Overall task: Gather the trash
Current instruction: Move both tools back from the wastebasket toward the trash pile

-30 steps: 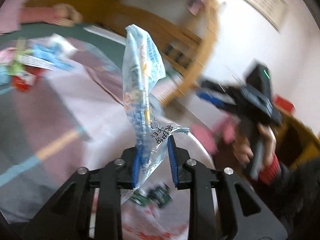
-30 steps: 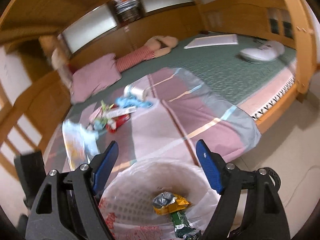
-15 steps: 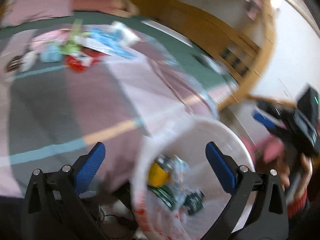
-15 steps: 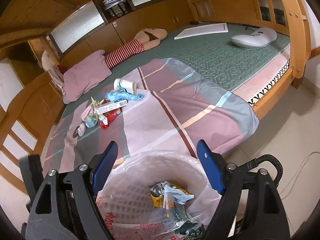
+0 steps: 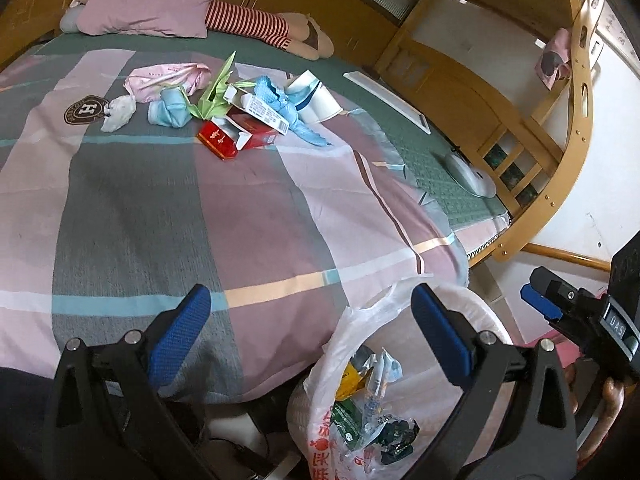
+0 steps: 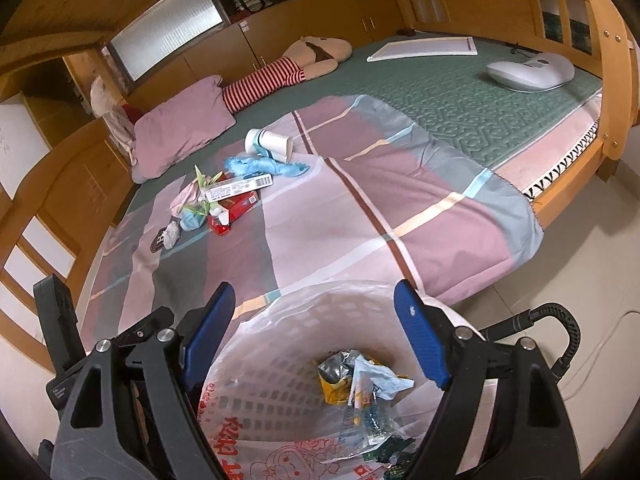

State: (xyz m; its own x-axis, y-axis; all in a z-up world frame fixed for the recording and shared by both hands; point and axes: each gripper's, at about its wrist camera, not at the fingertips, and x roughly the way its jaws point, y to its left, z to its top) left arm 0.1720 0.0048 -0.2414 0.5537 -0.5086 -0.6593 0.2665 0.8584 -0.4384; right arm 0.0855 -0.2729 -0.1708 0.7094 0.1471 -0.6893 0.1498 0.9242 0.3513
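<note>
A white bin lined with a plastic bag (image 5: 404, 392) stands by the bed's near edge and holds several wrappers; it also shows in the right wrist view (image 6: 280, 392). My left gripper (image 5: 312, 340) is open and empty above the bed edge and bin. My right gripper (image 6: 316, 336) is open and empty over the bin. Trash lies in a pile on the bedspread: a red box (image 5: 236, 138), a white carton (image 5: 264, 110), a paper cup (image 5: 316, 98), a blue cloth (image 5: 280, 100), a white tissue (image 5: 118, 112) and a pink packet (image 5: 168, 80).
A pink pillow (image 5: 148, 0) and a striped doll (image 5: 272, 30) lie at the bed's head. A white device (image 6: 528, 70) and a white board (image 6: 424, 49) lie on the green mat. A wooden bed frame (image 5: 560, 184) bounds the far side. A black cable (image 6: 560, 328) runs beside the bin.
My left gripper held a clear blue wrapper a second ago; it has opened and the wrapper now lies in the bin. The left view has swung toward the bed.
</note>
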